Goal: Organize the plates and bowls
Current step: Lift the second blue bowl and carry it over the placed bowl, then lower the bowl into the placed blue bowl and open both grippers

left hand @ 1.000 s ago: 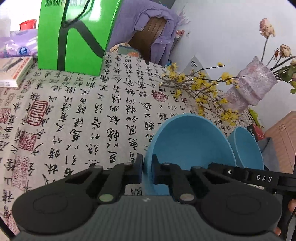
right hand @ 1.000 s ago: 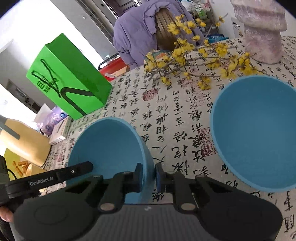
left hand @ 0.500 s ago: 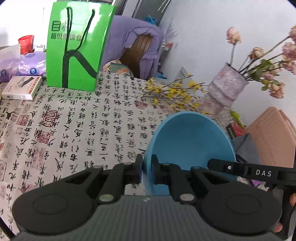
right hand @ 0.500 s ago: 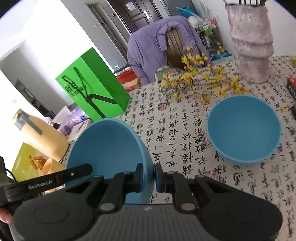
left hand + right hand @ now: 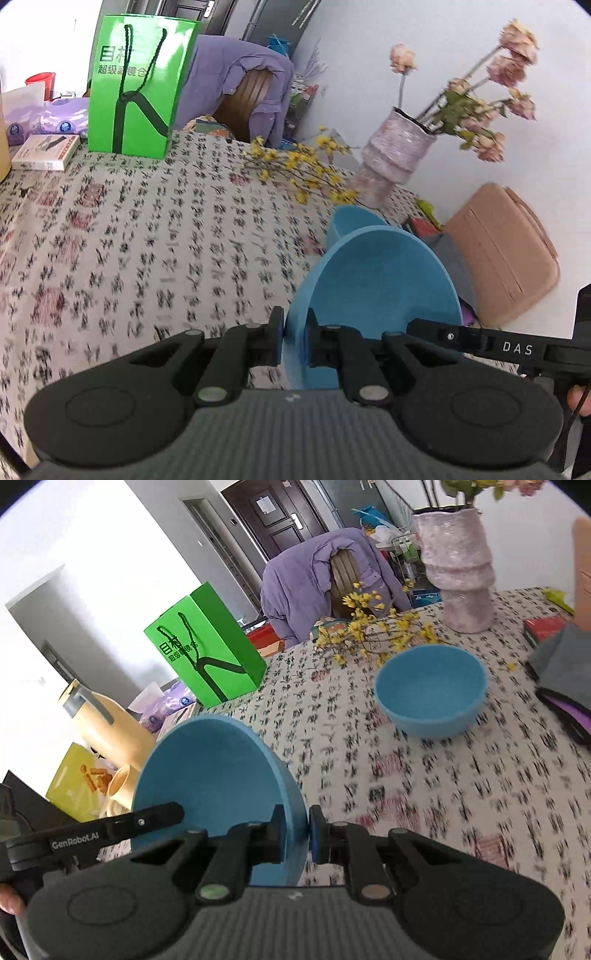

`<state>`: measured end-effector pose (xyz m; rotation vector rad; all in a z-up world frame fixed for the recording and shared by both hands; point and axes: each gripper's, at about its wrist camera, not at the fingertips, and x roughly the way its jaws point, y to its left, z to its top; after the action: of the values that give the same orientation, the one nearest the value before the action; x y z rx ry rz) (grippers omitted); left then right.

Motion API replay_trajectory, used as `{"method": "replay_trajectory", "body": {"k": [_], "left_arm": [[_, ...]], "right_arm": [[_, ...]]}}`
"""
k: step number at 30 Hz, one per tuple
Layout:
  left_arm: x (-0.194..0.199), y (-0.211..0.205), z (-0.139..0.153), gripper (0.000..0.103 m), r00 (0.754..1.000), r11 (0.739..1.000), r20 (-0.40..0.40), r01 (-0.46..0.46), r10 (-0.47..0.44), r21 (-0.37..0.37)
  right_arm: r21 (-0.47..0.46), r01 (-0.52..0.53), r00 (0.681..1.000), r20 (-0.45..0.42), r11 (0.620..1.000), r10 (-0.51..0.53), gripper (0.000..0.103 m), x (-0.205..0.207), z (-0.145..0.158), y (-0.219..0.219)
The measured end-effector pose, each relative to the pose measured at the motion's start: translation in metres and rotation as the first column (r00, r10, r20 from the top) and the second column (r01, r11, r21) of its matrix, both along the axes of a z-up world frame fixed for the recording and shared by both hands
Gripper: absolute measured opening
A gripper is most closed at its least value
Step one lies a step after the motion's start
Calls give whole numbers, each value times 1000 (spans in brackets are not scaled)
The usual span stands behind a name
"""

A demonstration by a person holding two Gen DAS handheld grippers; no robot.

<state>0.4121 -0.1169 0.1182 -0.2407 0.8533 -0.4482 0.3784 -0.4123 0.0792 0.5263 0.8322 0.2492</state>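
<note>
Blue bowl [image 5: 384, 280], pinched by its rim between both closed jaws above the tabletop [image 5: 147, 236], could slip and drop if the two grips pull apart.

The print on the tablecloth [image 5: 155, 229] is smeared by blur in both views, so its characters cannot be read. In the left wrist view, the held bowl [image 5: 384, 280] covers most of the second bowl [image 5: 351, 221]; only its far rim shows. The pink case [image 5: 506, 251] hides part of the wall. In the right wrist view, the held bowl's lower edge goes behind the right gripper [image 5: 297, 829]. The yellow jug [image 5: 110, 727] is half covered. A fingertip [image 5: 11, 901] is cut by the left edge.
</note>
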Motion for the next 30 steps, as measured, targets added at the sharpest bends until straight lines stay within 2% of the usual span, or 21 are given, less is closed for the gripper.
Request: {"method": "replay_trajectory", "body": {"k": [7, 13, 21, 30], "left_arm": [[-42, -14, -11, 11, 1000, 1000, -10, 28, -28, -6], [-60, -26, -30, 11, 998, 999, -33, 51, -51, -11], [-72, -33, -52, 10, 996, 998, -65, 56, -56, -5], [-72, -44, -67, 10, 993, 997, -87, 77, -76, 4]], "right_arm": [[-14, 7, 1000, -9, 1000, -8, 13, -53, -10, -9], [-8, 37, 999, -34, 999, -38, 13, -82, -29, -20], [-34, 39, 997, -59, 999, -41, 13, -103, -51, -19], [-47, 52, 995, -79, 998, -56, 14, -108, -64, -24]]}}
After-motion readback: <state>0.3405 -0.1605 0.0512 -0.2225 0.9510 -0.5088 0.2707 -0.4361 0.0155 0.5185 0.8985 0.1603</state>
